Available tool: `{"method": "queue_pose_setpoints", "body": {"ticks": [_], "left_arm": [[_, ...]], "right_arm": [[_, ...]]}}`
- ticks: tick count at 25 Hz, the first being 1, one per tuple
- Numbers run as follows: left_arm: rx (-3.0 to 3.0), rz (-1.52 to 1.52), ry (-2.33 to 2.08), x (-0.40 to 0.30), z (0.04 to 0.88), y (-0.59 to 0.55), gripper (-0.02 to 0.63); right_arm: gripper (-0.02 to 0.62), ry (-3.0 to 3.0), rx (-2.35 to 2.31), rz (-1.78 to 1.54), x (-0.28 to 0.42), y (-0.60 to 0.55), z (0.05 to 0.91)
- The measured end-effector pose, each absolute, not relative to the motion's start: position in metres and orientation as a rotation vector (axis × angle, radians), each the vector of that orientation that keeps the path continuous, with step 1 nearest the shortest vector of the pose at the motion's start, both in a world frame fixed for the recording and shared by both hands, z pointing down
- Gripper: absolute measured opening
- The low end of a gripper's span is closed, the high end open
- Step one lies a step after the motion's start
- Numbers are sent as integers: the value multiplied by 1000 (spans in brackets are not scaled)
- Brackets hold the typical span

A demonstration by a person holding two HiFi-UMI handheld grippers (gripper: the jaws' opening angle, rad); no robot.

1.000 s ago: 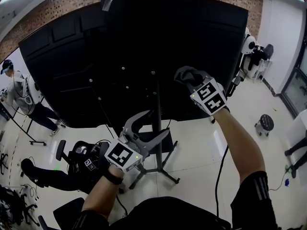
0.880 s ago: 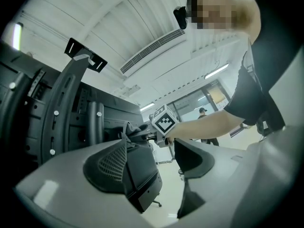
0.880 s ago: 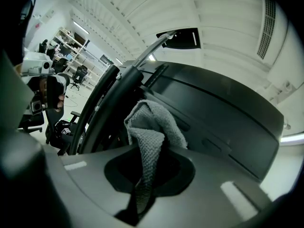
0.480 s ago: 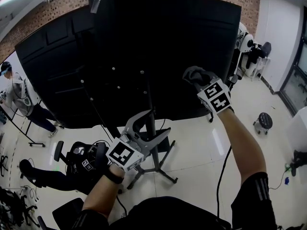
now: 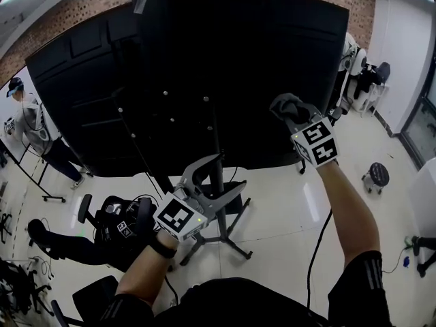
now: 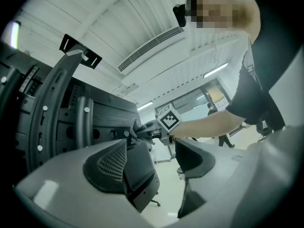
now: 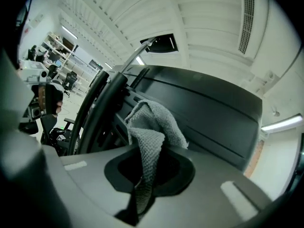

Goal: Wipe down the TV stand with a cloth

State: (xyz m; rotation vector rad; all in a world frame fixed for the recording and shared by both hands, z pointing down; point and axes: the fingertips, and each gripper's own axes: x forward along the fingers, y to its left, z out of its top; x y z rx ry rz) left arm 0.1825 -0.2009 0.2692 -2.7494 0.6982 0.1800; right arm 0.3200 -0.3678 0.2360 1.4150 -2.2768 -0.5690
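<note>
The TV's black back panel (image 5: 204,67) fills the upper middle of the head view, borne by the stand's dark pole (image 5: 219,148) and splayed legs (image 5: 235,245). My right gripper (image 5: 291,116) is shut on a crumpled grey cloth (image 5: 285,105), held up near the panel's lower right part. In the right gripper view the cloth (image 7: 154,122) bunches out of the right gripper (image 7: 145,175) toward the panel (image 7: 213,113); whether it touches I cannot tell. My left gripper (image 5: 219,174) hangs by the pole, open. Its jaws have just been opening; the left gripper (image 6: 154,151) holds nothing.
A black wheeled chair with gear (image 5: 116,223) stands on the white floor at the lower left. A person (image 5: 30,125) stands at the far left. At the right are a small round stool (image 5: 377,176) and white equipment (image 5: 357,67). A cable (image 5: 312,251) trails across the floor.
My right gripper has carried the cloth to the right along the panel's lower part. The left gripper stays by the pole, its jaws a little wider.
</note>
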Motion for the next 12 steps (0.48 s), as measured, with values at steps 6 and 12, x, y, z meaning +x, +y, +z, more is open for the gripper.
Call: {"method": "queue_pose_setpoints", "body": {"ticks": [6,12], "left_arm": [[-2734,167,773,150,272,-207,342],[-2685,199,854,94,264,-209,341]], "right_arm": [[29,-2380,1309,-642,264,-342,223],[29,-2484,1205,-695,189,-327,202]]}}
